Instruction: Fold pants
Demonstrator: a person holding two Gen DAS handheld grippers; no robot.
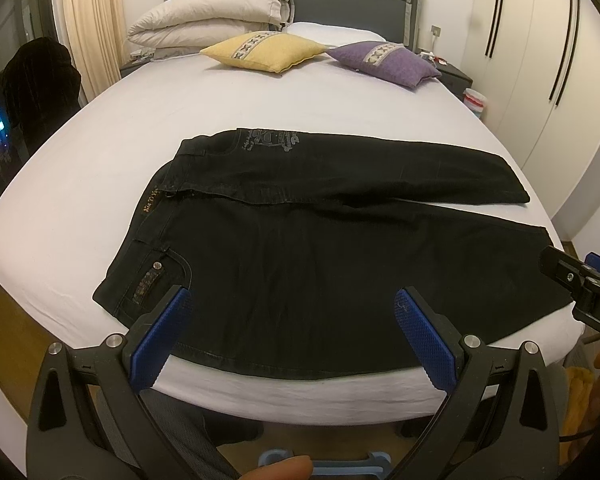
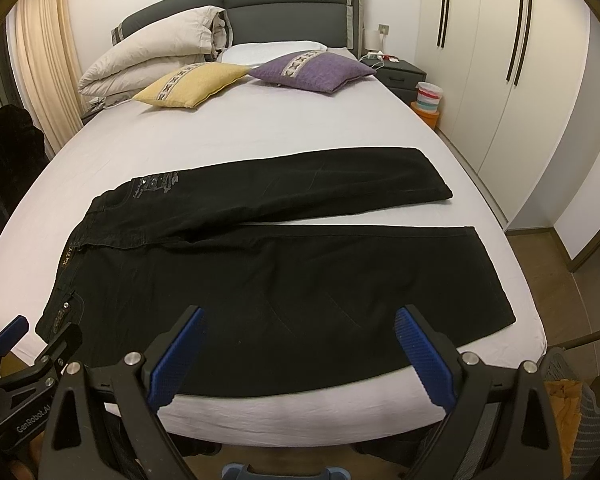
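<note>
Black jeans (image 1: 320, 240) lie flat across the near end of a white bed (image 1: 220, 120), waistband at the left, both legs running right and slightly apart; they also show in the right wrist view (image 2: 280, 264). My left gripper (image 1: 294, 300) is open and empty, hovering over the near leg close to the front pocket. My right gripper (image 2: 298, 318) is open and empty over the near leg, further right. The right gripper also shows at the right edge of the left wrist view (image 1: 580, 280), and the left gripper at the lower left of the right wrist view (image 2: 32, 344).
A folded duvet (image 1: 212, 12), a yellow cushion (image 1: 264, 52) and a purple cushion (image 1: 384, 62) lie near the headboard. A nightstand (image 2: 392, 68), a striped bin (image 2: 428, 98) and white wardrobes (image 2: 500, 80) stand to the right. A dark chair (image 1: 36, 80) is at the left.
</note>
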